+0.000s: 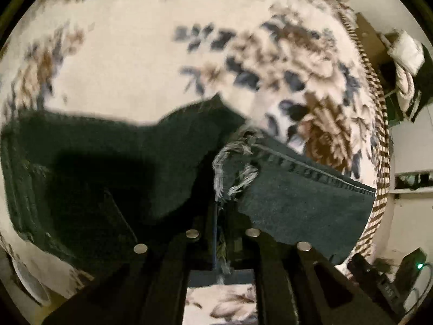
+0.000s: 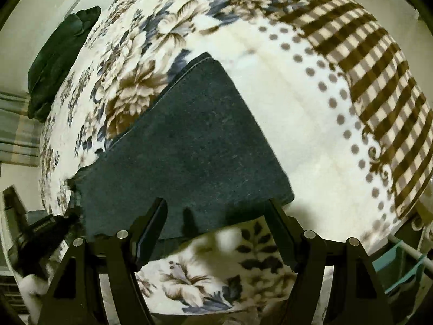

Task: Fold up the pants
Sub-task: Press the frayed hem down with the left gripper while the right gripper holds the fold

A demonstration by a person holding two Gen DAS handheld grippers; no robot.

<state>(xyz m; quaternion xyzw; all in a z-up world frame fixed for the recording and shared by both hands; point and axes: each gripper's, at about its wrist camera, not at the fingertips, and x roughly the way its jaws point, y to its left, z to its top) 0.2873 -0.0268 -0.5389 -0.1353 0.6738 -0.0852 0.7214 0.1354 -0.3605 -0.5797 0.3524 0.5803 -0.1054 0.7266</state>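
Note:
Dark denim pants (image 1: 108, 162) lie spread on a floral blanket (image 1: 135, 67). In the left wrist view a leg end with a frayed pale hem (image 1: 232, 168) rises out of my left gripper (image 1: 220, 216), which is shut on that hem, loose threads trailing down between its fingers. In the right wrist view a folded pants leg (image 2: 194, 135) lies flat and runs away to the upper left. My right gripper (image 2: 217, 205) stands open just over its near edge, one finger at each side, nothing pinched.
The blanket has a brown checked border (image 2: 379, 67) at the bed's edge on the right. A dark green bundle (image 2: 59, 59) rests at the far left edge. Furniture and a device with a green light (image 1: 419, 266) stand beyond the bed.

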